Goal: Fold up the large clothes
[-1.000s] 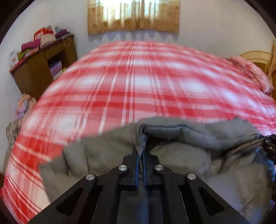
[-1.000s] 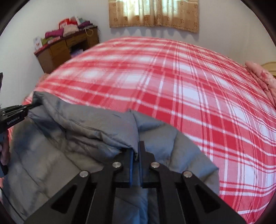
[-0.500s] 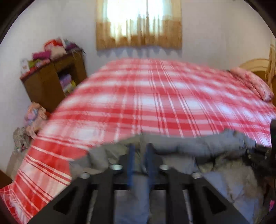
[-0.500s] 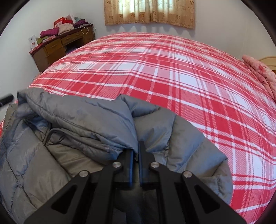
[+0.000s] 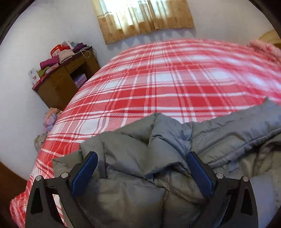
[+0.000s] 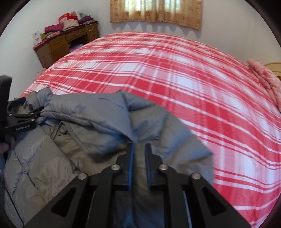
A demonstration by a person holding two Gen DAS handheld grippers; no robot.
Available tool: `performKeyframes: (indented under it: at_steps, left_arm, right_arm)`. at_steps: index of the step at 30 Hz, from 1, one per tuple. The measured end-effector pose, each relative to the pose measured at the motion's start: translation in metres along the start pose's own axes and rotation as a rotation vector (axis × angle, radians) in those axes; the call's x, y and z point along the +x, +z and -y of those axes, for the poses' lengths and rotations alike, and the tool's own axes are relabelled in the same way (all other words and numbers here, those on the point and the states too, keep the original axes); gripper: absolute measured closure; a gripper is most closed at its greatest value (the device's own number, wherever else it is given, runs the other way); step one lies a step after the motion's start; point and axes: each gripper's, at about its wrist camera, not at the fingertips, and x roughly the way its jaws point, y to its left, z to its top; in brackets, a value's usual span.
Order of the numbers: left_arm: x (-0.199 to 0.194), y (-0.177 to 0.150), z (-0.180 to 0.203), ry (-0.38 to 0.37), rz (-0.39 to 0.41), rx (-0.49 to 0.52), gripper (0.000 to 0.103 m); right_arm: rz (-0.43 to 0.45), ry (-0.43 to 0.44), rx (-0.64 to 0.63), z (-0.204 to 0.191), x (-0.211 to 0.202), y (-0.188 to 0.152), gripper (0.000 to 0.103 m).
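A grey puffer jacket lies bunched on the near edge of the bed, which has a red plaid sheet. My left gripper hangs over the jacket's left part. Its jaws are opening and stand wide, with folds of jacket between them that the blue pads do not press. In the right wrist view the jacket fills the lower left. My right gripper is over its folded edge, jaws opening a narrow gap with loose fabric between them. The left gripper shows at that view's left edge.
A wooden desk piled with folded clothes stands against the wall left of the bed. A bundle of clothes lies on the floor below it. A pink pillow lies at the bed's right end. A curtained window is on the far wall.
Both grippers were shut on the jacket's lifted edge. The left one has opened wide and the right one slightly, and the edge has dropped onto the bed.
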Motion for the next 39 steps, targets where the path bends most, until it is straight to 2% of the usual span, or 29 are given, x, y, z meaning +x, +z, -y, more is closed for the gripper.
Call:
performKeyframes:
  at_steps: [2,4,8,10,16,18,30,39]
  left_arm:
    - [-0.016,0.008,-0.008,-0.04,0.044,-0.056,0.002]
    - [-0.04,0.023,-0.014,-0.089,0.131,-0.104,0.002]
    - [-0.067,0.051,-0.003,-0.179,0.231,-0.116,0.002]
    - [-0.056,0.054,0.012,-0.258,0.187,-0.119,0.002]
    - [0.01,0.021,0.042,-0.23,-0.009,-0.095,0.002]
    - [0.012,0.015,0.042,-0.243,0.0,-0.115,0.002]
    - [0.028,0.008,0.055,-0.192,-0.05,-0.07,0.002]
    - [0.032,0.008,0.059,-0.172,-0.066,-0.047,0.001]
  right_arm:
    - [0.03,-0.028,0.031,0.004,-0.017,0.01,0.086]
    - [0.075,-0.017,0.073,0.004,-0.031,0.021,0.086]
    - [0.165,0.024,0.133,-0.018,-0.034,0.045,0.084]
    - [0.182,0.063,0.151,-0.031,-0.022,0.05,0.084]
    - [0.087,0.06,0.157,-0.055,0.046,0.027,0.084]
    - [0.078,0.067,0.155,-0.054,0.054,0.021,0.085]
    - [0.07,0.082,0.148,-0.052,0.064,0.012,0.086]
    - [0.057,0.034,0.105,-0.06,0.067,0.012,0.086]
